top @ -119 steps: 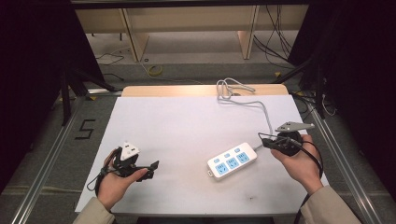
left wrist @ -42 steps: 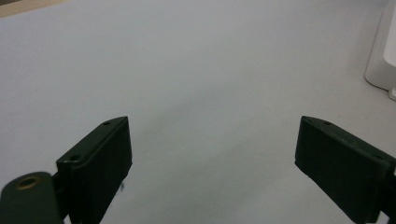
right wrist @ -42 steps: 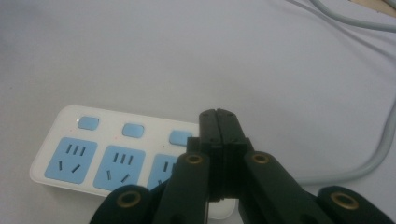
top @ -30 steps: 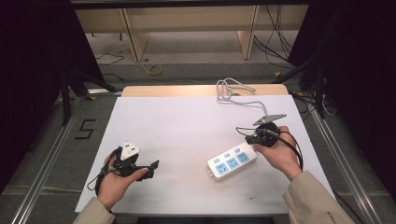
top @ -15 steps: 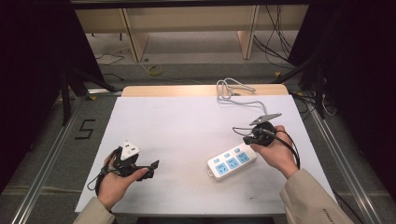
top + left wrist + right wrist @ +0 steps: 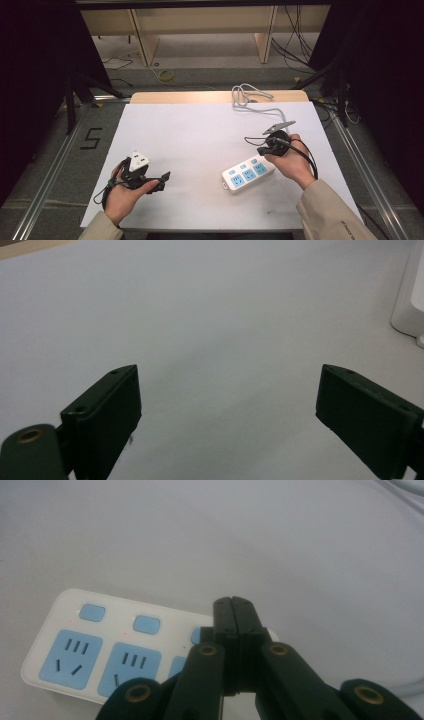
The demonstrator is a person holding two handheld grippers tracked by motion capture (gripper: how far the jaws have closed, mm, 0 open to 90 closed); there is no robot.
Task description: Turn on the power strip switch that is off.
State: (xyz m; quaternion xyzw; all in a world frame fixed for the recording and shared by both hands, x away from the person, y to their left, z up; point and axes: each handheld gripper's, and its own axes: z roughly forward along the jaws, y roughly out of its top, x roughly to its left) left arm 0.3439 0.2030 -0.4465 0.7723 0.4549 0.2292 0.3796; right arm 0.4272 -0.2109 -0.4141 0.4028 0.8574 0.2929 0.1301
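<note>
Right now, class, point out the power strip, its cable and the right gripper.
power strip (image 6: 248, 172), high view, middle blue socket face.
cable (image 6: 260, 109), high view, grey run behind the strip.
right gripper (image 6: 233, 611), right gripper view, tips of the shut jaws.

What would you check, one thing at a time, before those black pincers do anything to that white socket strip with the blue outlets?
1. Right gripper jaws shut, nothing between them: ok.
2. Right gripper is over the power strip, near its third switch: ok; touching it: cannot tell.
3. Left gripper jaws open and empty: ok.
4. Left gripper is away from the strip: ok.
5. Strip lies flat, outlets up, on the white table: ok.
6. Cord runs off the far edge, away from both hands: ok.
</note>
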